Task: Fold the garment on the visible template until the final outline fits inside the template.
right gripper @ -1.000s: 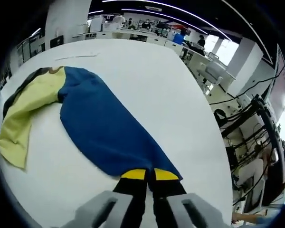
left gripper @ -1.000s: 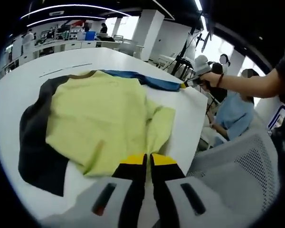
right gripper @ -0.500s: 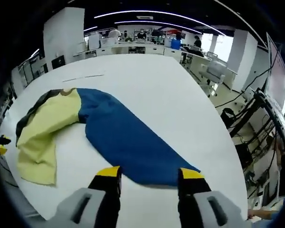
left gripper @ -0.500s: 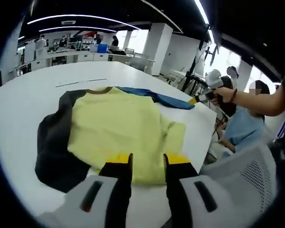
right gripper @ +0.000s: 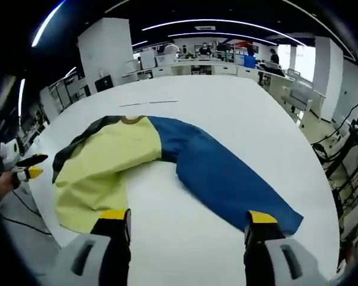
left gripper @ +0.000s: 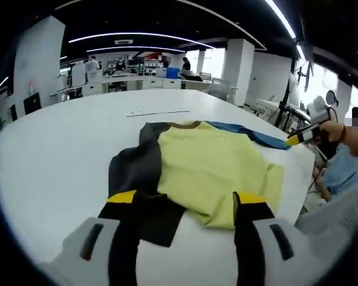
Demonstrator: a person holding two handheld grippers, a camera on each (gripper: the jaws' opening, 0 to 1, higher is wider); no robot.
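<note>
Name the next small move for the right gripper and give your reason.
Probably lower the open right gripper onto the end of the blue sleeve and close on it. That sleeve lies stretched out flat on the white table, away from the yellow body, so it likely needs folding inward next.

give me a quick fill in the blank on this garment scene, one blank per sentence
1. The garment lies on a ____ table.
2. Its outstretched sleeve is ____.
3. The garment's middle panel is ____.
4. The jaws of the left gripper and the right gripper stand ____.

Missing words: white; blue; yellow; open
</note>
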